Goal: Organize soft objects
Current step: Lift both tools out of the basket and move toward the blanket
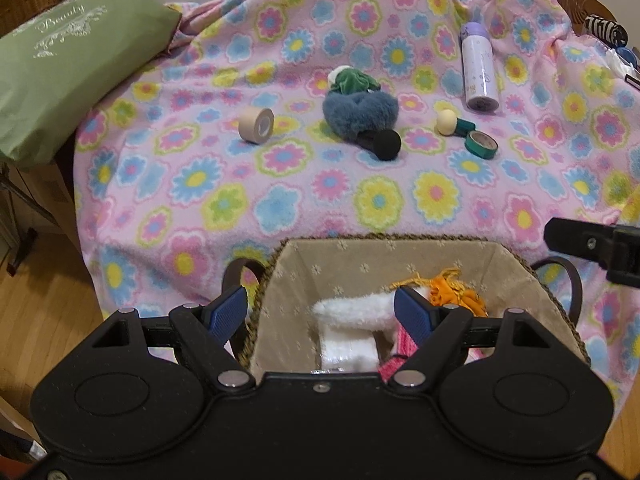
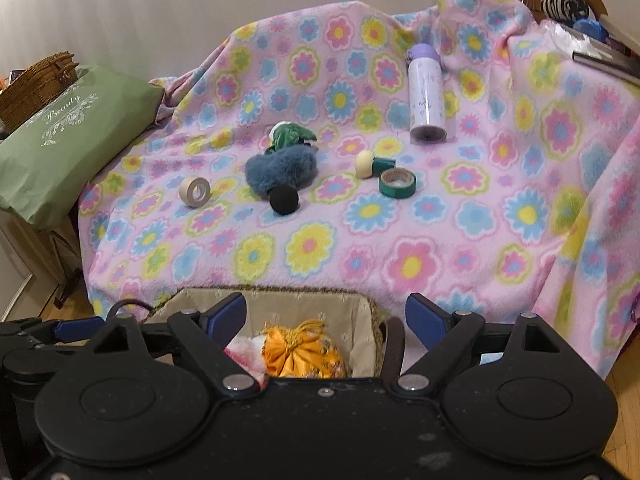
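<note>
The right gripper (image 2: pixel 326 316) hangs with its jaws apart above a lined basket (image 2: pixel 362 316), where an orange cloth bundle (image 2: pixel 302 350) lies. On the flowered blanket (image 2: pixel 440 240) beyond are a blue fluffy toy (image 2: pixel 280 170), a black ball (image 2: pixel 284 200), two tape rolls and a purple bottle (image 2: pixel 426 96).

Fleecy blanket (image 1: pixel 360 208); woven, cloth-lined basket (image 1: pixel 360 256).

Two rolls of tape sit on the flowery blanket (image 1: pixel 224 200): one tan roll (image 1: pixel 256 125) and one green roll (image 1: pixel 481 144). There is one purple bottle (image 1: pixel 479 68), one fluffy blue thing (image 1: pixel 356 109), one black ball (image 1: pixel 389 145), one lined basket (image 1: pixel 352 264) and one green pillow (image 1: pixel 68 64).
</note>
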